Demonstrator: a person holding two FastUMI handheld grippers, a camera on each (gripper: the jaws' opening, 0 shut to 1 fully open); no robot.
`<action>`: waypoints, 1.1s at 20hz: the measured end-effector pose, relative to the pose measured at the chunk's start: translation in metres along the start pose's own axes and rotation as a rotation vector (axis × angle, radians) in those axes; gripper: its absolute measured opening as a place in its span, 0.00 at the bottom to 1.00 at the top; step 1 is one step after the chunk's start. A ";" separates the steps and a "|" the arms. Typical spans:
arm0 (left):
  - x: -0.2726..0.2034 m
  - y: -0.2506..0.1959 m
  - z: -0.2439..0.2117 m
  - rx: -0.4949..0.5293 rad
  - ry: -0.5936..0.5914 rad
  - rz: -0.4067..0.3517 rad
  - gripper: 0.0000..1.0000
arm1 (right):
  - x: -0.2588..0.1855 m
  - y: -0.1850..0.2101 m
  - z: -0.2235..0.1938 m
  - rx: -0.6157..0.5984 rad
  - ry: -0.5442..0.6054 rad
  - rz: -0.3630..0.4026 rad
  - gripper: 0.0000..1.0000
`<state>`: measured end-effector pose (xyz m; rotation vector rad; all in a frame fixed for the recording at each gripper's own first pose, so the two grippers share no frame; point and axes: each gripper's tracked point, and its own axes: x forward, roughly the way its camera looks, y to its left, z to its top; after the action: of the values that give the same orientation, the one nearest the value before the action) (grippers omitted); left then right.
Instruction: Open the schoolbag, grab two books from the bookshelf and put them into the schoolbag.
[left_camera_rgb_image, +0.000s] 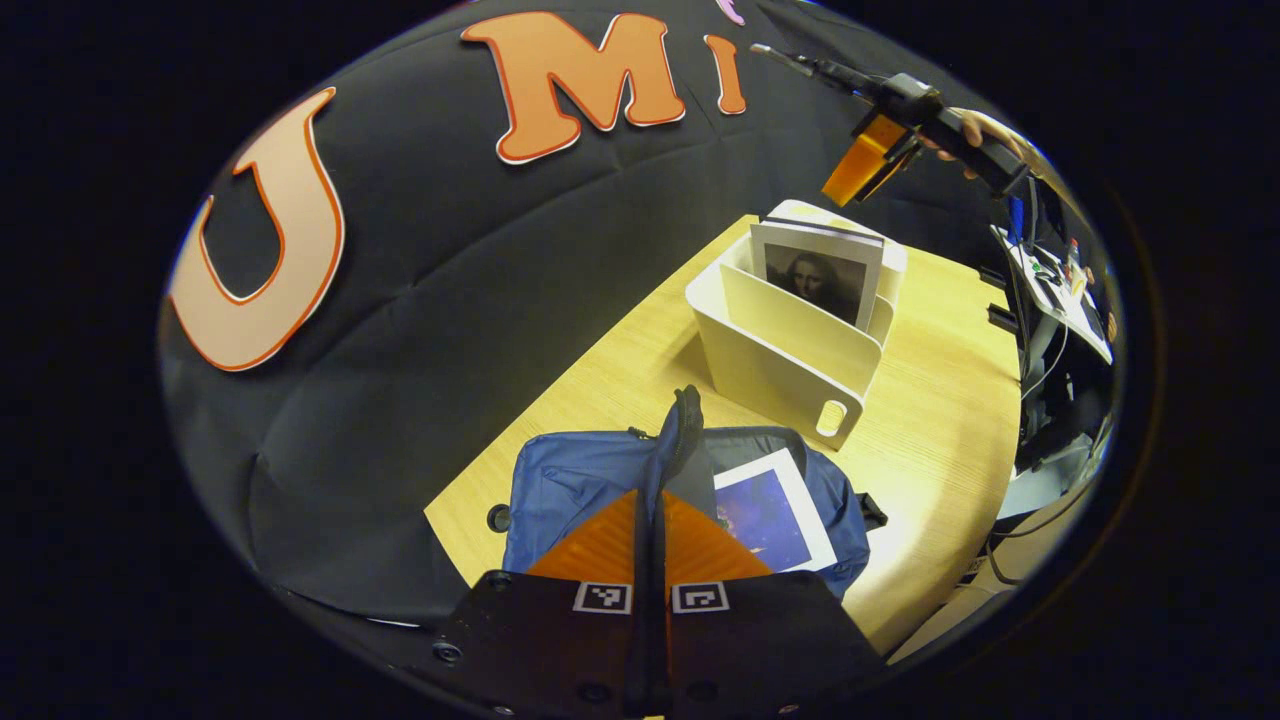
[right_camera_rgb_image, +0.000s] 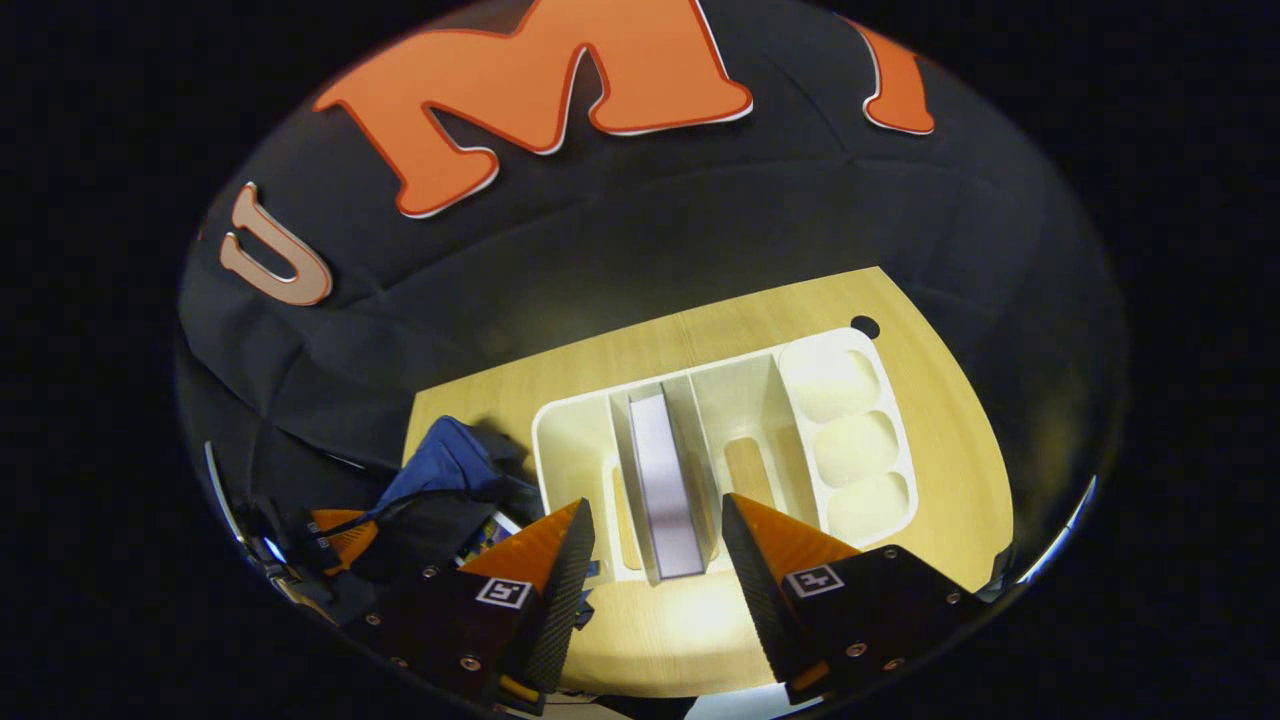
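Observation:
The blue schoolbag lies on the wooden table. My left gripper is shut on the raised edge of its flap, holding the bag open. Inside lies a book with a white border. Behind the bag stands the white bookshelf, holding a portrait-cover book. My right gripper hangs above the shelf in a hand. In the right gripper view, this gripper is open, straddling from above the book standing in the bookshelf. The bag and left gripper are at lower left.
The shelf's right end has three round cups. A dark grommet hole sits in the table behind it. Equipment and cables crowd the table's far side. The black cloth wall runs close along the table's other edge.

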<state>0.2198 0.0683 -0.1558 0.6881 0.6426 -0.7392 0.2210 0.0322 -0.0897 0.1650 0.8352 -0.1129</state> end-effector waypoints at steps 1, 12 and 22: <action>0.000 0.002 -0.003 -0.004 0.004 0.001 0.01 | 0.015 -0.002 -0.001 -0.003 0.025 -0.016 0.77; 0.010 0.009 -0.016 -0.038 0.044 0.002 0.01 | 0.075 -0.005 -0.020 -0.041 0.201 -0.059 0.58; 0.012 0.006 -0.018 -0.048 0.050 -0.014 0.01 | 0.042 0.002 -0.003 -0.018 0.130 -0.046 0.32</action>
<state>0.2266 0.0809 -0.1737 0.6608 0.7090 -0.7189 0.2470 0.0331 -0.1233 0.1366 0.9693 -0.1392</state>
